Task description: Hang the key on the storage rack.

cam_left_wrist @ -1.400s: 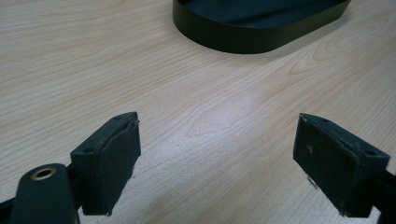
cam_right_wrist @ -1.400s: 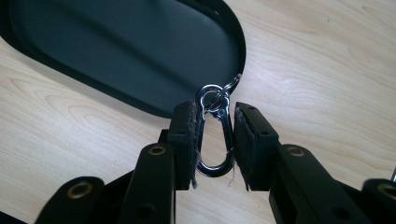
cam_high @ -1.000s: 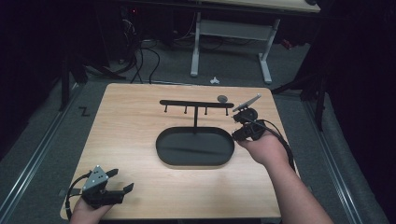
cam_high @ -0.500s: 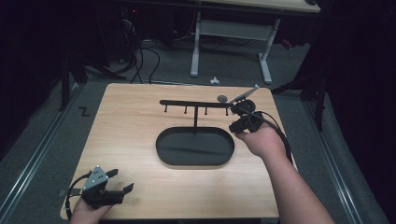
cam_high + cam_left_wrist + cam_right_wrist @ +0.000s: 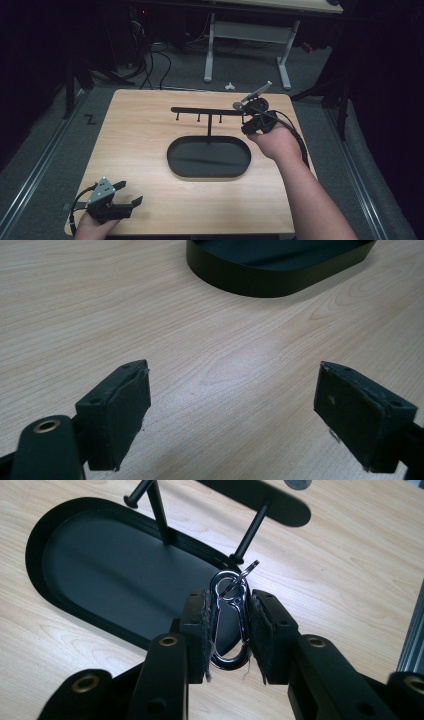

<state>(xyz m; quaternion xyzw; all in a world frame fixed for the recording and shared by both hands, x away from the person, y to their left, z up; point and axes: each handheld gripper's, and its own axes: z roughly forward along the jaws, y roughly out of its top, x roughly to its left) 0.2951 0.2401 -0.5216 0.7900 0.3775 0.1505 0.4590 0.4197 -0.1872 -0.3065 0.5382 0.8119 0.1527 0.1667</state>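
A wooden table (image 5: pixel 150 150) is carrying a black oval tray (image 5: pixel 208 157) at its centre, with a hook rack (image 5: pixel 207 110) rising from it. At about four o'clock from the rack's right end, the right gripper (image 5: pixel 230 630) is clenching a silver carabiner clip (image 5: pixel 229 625) between its pads, holding it just beside the end peg (image 5: pixel 251 532). The hanging step is seemingly under way; next, the clip's ring needs threading onto that peg. At seven o'clock on the table, the left gripper (image 5: pixel 232 410) is resting with jaws spread, grasping nothing.

dim surroundings, table (image 5: pixel 150 150) evenly lit; soft glare in close views, slight blur.
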